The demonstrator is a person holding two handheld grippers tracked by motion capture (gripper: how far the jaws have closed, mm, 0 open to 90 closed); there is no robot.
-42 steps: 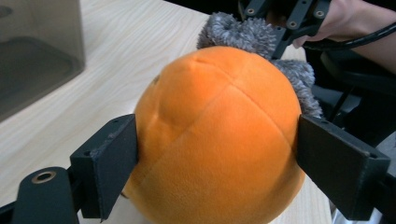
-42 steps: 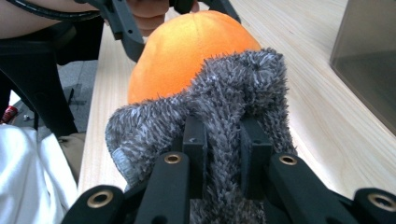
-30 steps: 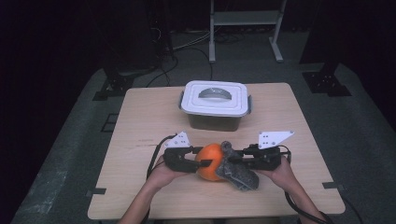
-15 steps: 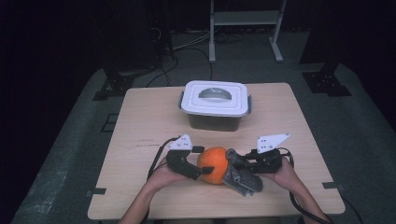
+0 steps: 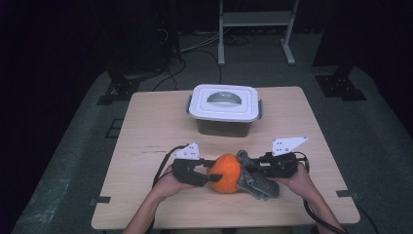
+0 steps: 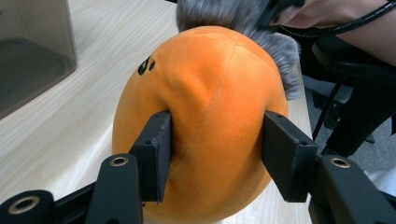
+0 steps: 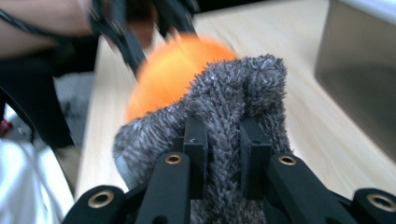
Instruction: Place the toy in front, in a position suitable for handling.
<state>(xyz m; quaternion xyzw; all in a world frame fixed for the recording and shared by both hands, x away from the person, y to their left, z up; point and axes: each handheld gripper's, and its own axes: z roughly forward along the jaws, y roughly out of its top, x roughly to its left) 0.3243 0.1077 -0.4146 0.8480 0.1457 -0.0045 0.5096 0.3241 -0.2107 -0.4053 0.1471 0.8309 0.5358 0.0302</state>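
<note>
**Orange plush and grey cloth held between two grippers at the near edge of the worktop**

A lidded box of translucent grey plastic, with a white lid and a grey arched handle, stands at the far middle of the worktop, well apart from the hands and with bare wood between. Its clouded wall shows at the edge of both gripper views; what it holds cannot be told.

Near the front edge, the round orange plush toy sits between the two grippers. The left gripper has just been closing its fingers, and its pads now press into the toy's soft sides, denting them. The right gripper has its fingers clamped tight on a shaggy grey cloth, which lies against the toy's right side and drapes onto the worktop.

The worktop is pale wood, square. It stands on grey carpet in a dark room, with black stands, trailing cables and a white metal frame behind.
</note>
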